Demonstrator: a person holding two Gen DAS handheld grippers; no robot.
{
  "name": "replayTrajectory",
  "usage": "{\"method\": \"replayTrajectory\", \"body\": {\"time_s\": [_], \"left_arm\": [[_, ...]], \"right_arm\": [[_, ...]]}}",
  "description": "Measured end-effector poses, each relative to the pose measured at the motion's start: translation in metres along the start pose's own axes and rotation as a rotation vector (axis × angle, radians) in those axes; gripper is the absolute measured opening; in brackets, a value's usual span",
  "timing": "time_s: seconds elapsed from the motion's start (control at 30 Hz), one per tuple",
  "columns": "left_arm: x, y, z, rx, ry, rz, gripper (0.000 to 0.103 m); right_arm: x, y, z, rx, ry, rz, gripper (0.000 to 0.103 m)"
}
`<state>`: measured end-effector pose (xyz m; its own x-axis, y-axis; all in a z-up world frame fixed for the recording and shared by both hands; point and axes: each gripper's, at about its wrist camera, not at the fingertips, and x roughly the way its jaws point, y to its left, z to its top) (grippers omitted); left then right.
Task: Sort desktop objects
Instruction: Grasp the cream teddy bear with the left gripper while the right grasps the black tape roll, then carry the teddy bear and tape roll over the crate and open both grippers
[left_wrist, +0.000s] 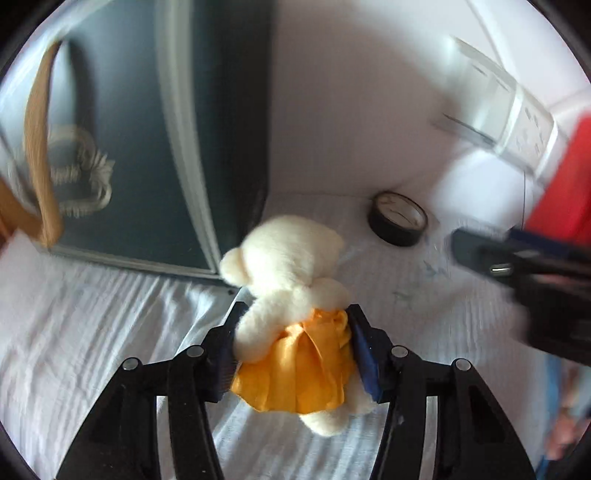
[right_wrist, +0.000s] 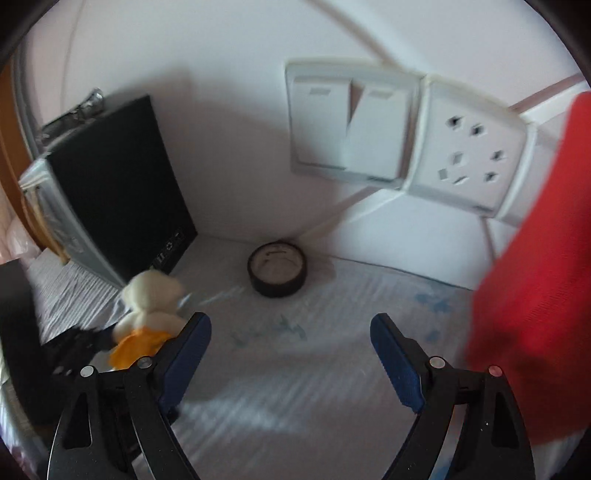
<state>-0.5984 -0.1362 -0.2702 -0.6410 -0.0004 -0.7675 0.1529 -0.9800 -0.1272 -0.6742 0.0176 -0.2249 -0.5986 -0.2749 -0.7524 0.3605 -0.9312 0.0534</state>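
Observation:
A cream plush bear in an orange dress (left_wrist: 291, 295) is clamped at the waist between my left gripper's (left_wrist: 295, 314) blue pads, held over the white cloth. It also shows in the right wrist view (right_wrist: 147, 314) at the left. A black tape roll (left_wrist: 399, 218) lies near the wall corner; in the right wrist view the tape roll (right_wrist: 277, 274) is ahead of my right gripper (right_wrist: 291, 328), which is open and empty. The right gripper shows blurred at the right of the left wrist view (left_wrist: 517, 266).
A dark box (left_wrist: 166, 147) with a tan handle (left_wrist: 40, 147) stands at the left against the wall; it shows in the right wrist view (right_wrist: 118, 199). A red object (right_wrist: 535, 295) is at the right. Wall switches and a socket (right_wrist: 406, 136) are above the white cloth (right_wrist: 295, 387).

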Motion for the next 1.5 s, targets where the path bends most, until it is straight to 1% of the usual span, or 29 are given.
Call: {"method": "replayTrajectory", "body": {"time_s": [0.03, 0.1, 0.23, 0.27, 0.33, 0.37, 0.4, 0.43, 0.47, 0.5, 0.57, 0.73, 0.77, 0.8, 0.9, 0.97, 1.03, 1.07, 1.2, 1.3, 1.4, 1.43, 1.47, 1.5], "left_arm": [[-0.001, 0.001, 0.0, -0.005, -0.01, -0.01, 0.053], [-0.001, -0.002, 0.001, 0.003, -0.006, -0.008, 0.053], [0.001, -0.003, 0.005, 0.013, -0.004, -0.006, 0.053], [0.001, -0.004, 0.006, 0.017, -0.002, -0.002, 0.053], [0.0, -0.008, 0.006, 0.027, -0.001, 0.009, 0.053], [0.0, -0.008, 0.006, 0.028, 0.0, 0.01, 0.053], [0.0, -0.009, 0.006, 0.028, 0.0, 0.01, 0.053], [-0.001, -0.009, 0.006, 0.027, 0.0, 0.008, 0.053], [-0.002, -0.01, 0.006, 0.029, 0.0, 0.008, 0.053], [-0.002, -0.011, 0.006, 0.03, 0.001, 0.009, 0.053], [-0.004, -0.013, 0.006, 0.032, 0.001, 0.011, 0.053], [-0.008, -0.016, 0.006, 0.032, 0.001, 0.008, 0.053], [-0.008, -0.017, 0.006, 0.033, 0.0, 0.009, 0.051], [-0.009, -0.018, 0.006, 0.038, 0.0, 0.005, 0.047], [-0.014, -0.024, 0.004, 0.064, -0.004, 0.007, 0.04], [-0.02, -0.029, 0.001, 0.085, -0.02, 0.034, 0.037], [-0.031, -0.034, -0.001, 0.106, -0.045, 0.071, 0.035], [-0.037, -0.036, -0.003, 0.108, -0.057, 0.074, 0.034], [-0.086, -0.042, -0.012, 0.087, -0.089, 0.019, 0.034], [-0.139, -0.05, -0.019, 0.107, -0.143, 0.016, 0.034], [-0.198, -0.048, -0.025, 0.113, -0.2, 0.019, 0.034], [-0.21, -0.024, -0.013, 0.116, -0.223, 0.025, 0.034], [-0.231, -0.014, -0.016, 0.117, -0.249, 0.033, 0.034], [-0.255, -0.015, -0.021, 0.117, -0.273, 0.038, 0.034]], "right_arm": [[0.008, 0.002, 0.001, -0.001, 0.008, -0.003, 0.089], [0.033, 0.006, 0.005, -0.003, 0.027, -0.009, 0.089], [0.064, 0.012, 0.008, -0.011, 0.037, -0.028, 0.089], [0.069, 0.013, 0.009, -0.006, 0.033, -0.029, 0.089], [0.08, 0.012, 0.013, 0.018, 0.058, -0.023, 0.089], [0.081, 0.011, 0.017, 0.036, 0.041, -0.017, 0.089], [0.081, 0.011, 0.02, 0.037, 0.03, -0.014, 0.082], [0.083, 0.012, 0.021, 0.033, 0.033, -0.02, 0.067], [0.086, 0.014, 0.021, 0.021, 0.048, -0.048, 0.063], [0.086, 0.018, 0.021, 0.004, 0.046, -0.055, 0.057], [0.087, 0.022, 0.019, -0.023, 0.049, -0.065, 0.056], [0.086, 0.022, 0.013, -0.016, 0.049, -0.065, 0.056], [0.085, 0.022, 0.011, -0.017, 0.05, -0.064, 0.056], [0.083, 0.022, 0.008, -0.021, 0.05, -0.061, 0.056], [0.073, 0.025, -0.004, -0.033, 0.051, -0.06, 0.056], [0.063, 0.025, -0.012, -0.033, 0.041, -0.06, 0.056], [0.046, 0.025, -0.018, -0.03, 0.027, -0.057, 0.056], [0.033, 0.026, -0.022, -0.036, 0.015, -0.056, 0.056], [-0.015, 0.028, -0.033, -0.042, -0.036, -0.055, 0.056], [-0.062, 0.032, -0.044, -0.043, -0.09, -0.049, 0.056], [-0.108, 0.039, -0.056, -0.035, -0.145, -0.057, 0.056], [-0.122, 0.042, -0.057, -0.027, -0.162, -0.057, 0.056], [-0.146, 0.041, -0.065, -0.017, -0.186, -0.063, 0.056], [-0.17, 0.046, -0.071, -0.016, -0.212, -0.069, 0.056]]}}
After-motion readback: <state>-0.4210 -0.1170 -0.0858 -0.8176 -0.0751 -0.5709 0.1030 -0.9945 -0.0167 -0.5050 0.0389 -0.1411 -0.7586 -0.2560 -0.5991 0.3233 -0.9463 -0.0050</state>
